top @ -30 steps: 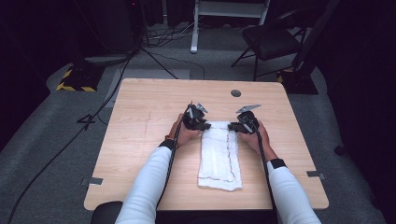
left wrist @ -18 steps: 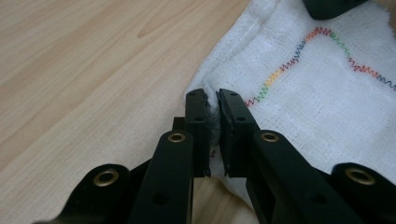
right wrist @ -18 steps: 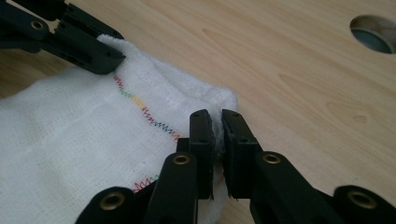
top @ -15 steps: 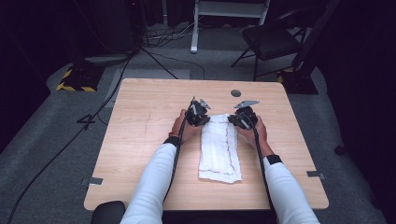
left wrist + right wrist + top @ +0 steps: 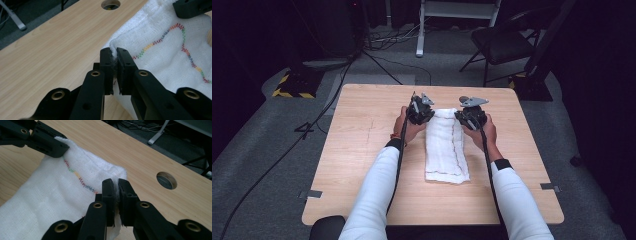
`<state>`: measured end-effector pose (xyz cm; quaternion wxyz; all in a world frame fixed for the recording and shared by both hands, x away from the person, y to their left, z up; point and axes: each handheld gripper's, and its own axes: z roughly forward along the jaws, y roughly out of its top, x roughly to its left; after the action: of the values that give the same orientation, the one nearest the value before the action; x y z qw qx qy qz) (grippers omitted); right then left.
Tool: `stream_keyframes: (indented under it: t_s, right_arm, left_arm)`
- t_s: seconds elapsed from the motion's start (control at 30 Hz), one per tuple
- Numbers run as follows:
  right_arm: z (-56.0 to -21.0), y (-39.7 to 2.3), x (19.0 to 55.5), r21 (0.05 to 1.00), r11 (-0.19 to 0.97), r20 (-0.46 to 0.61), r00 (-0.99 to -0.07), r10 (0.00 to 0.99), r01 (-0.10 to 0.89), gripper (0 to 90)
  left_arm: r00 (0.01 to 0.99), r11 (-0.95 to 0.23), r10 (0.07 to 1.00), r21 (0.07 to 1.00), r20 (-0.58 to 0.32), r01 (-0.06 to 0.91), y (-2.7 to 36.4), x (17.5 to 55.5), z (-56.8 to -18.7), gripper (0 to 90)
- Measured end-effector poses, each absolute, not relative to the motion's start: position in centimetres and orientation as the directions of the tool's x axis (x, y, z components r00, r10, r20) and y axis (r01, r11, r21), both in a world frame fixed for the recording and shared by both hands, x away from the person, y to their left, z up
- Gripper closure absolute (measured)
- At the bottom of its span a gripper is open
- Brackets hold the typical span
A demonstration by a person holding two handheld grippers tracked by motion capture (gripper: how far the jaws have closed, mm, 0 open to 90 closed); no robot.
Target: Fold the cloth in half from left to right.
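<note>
white cloth lies lengthwise mid-tabletop, its long axis running from the person toward the far edge. left claw and right claw are each pinched tight on a far corner. corners look secured; folding toward the near end remains.

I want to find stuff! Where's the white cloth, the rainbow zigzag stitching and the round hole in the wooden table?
White cloth (image 5: 444, 150), high view, middle.
Rainbow zigzag stitching (image 5: 183, 37), left gripper view, bend.
Round hole (image 5: 166, 180), right gripper view, centre.
</note>
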<state>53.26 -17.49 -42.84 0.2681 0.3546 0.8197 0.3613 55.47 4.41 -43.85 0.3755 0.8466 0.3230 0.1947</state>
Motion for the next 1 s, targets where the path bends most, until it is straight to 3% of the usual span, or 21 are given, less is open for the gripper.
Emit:
stream_keyframes:
  t_s: [0.27,1.0]
  right_arm:
    - [-41.6,-17.8,52.6,0.813,0.472,-0.182,-0.622,0.762,0.341,84.5]
    - [-42.8,-21.2,45.7,0.830,0.493,-0.115,-0.784,0.610,0.262,84.5]
  left_arm:
    - [0.736,-0.503,0.669,0.789,0.097,0.352,4.9,54.6,-42.8,82.9]
    - [0.884,-0.556,0.459,0.805,0.091,0.205,6.9,46.3,-43.8,79.8]
